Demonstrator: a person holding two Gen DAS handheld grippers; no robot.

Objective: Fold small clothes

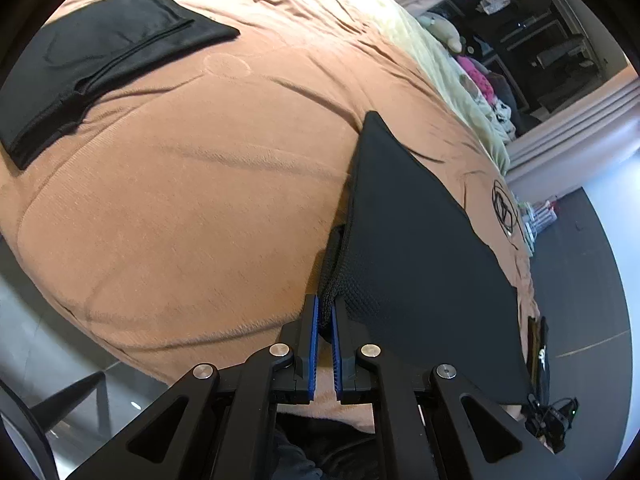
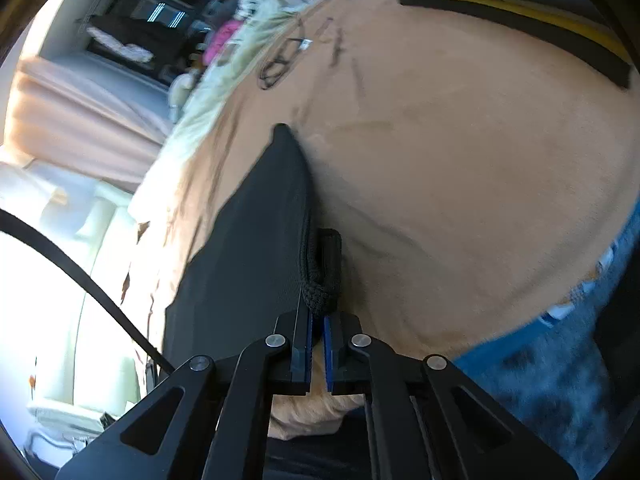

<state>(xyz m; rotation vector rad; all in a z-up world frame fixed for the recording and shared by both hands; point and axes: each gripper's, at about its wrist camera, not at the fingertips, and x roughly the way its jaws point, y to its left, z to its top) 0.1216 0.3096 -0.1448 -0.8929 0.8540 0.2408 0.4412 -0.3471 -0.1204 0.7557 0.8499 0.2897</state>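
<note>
Both grippers, left gripper (image 1: 326,312) and right gripper (image 2: 317,318), were clamped on corners of the black garment (image 1: 420,240), stretched taut above the brown blanket (image 1: 180,200); a folded black piece (image 1: 100,64), possibly clothing, lay farther back on that blanket.

Bed under a tan blanket (image 1: 192,208)

A folded black garment (image 1: 96,68) lies flat on the blanket, well apart from the black cloth (image 1: 416,248) stretched taut above it; black-rimmed glasses (image 1: 505,206) lie beyond that cloth.

Blanket (image 1: 192,208): plain tan-orange, carrying a black line drawing (image 1: 505,208). On the blanket, held garment (image 1: 420,248): black, mesh-textured hem. Folded garment (image 1: 92,64) on the blanket: solid black. Gripper pads (image 1: 314,344): blue. Beside the blanket, denim (image 2: 560,380): blue.
</note>
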